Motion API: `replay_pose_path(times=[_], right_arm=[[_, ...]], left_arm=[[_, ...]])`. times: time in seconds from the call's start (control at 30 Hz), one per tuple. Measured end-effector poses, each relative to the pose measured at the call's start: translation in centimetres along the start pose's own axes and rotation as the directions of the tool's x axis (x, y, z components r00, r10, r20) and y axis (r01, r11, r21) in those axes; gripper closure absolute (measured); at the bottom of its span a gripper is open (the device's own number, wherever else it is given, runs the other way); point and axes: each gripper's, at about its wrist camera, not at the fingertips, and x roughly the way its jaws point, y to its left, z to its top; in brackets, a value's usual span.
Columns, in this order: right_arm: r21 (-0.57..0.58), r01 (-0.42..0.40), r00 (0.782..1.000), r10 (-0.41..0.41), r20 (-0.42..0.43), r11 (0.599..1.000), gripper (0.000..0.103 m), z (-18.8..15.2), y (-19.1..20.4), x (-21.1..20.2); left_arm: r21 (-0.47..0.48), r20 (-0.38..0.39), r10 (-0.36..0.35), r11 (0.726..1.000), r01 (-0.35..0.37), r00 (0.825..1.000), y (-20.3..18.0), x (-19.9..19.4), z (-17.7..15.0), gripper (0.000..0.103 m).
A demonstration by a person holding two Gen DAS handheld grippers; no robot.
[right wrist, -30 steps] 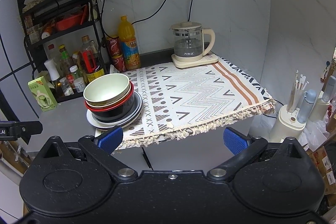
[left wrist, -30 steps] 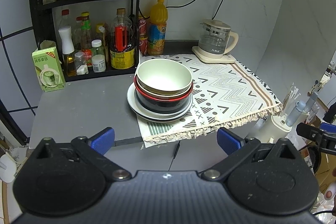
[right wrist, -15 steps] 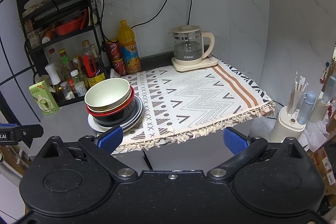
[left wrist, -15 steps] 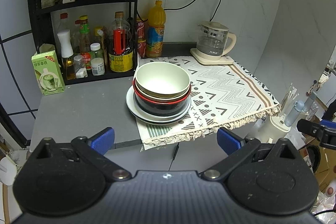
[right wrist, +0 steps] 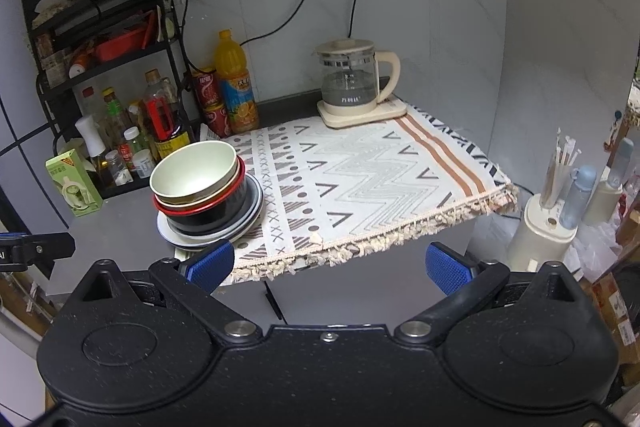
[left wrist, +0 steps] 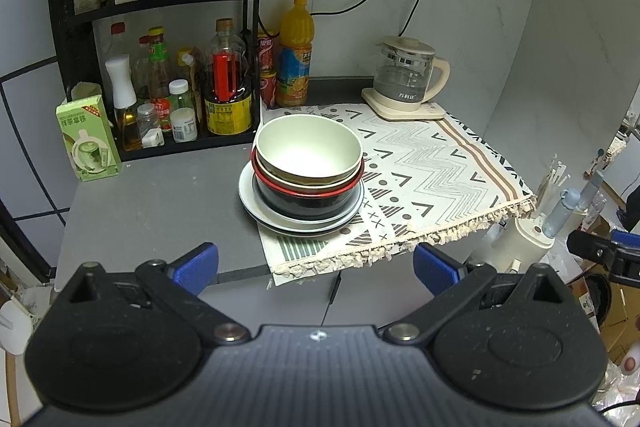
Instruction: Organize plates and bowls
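The left gripper (left wrist: pixel 316 265) is a matte black plastic body with two round speckled housings, silver screws at its linkage arms and one small centre screw. Its two fingers (left wrist: pixel 196 263) carry ribbed blue pads. The right gripper (right wrist: pixel 329 265) has the same build: black body, silver screws, blue-padded fingers (right wrist: pixel 446 273).

Glossy bowls (left wrist: pixel 309 163); fringed woven cloth (left wrist: pixel 420 183)

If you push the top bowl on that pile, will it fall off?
Probably it would slide more than tip: the cream bowl sits nested inside a red-rimmed bowl, which cradles it. It looks smooth and glossy, so likely slippery. The stack leans slightly off-centre on the plates, so a hard shove might shift everything.
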Motion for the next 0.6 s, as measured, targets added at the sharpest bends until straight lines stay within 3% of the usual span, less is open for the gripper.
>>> replay_pose_path(times=[0.6], right_arm=[[0.019,0.012,0.999,-0.011,-0.036,1.000,0.000,-0.6,-1.5,1.0]], left_arm=[[-0.003,-0.014,-0.011,1.000,0.011,1.000,-1.4,1.6,0.4,0.001]])
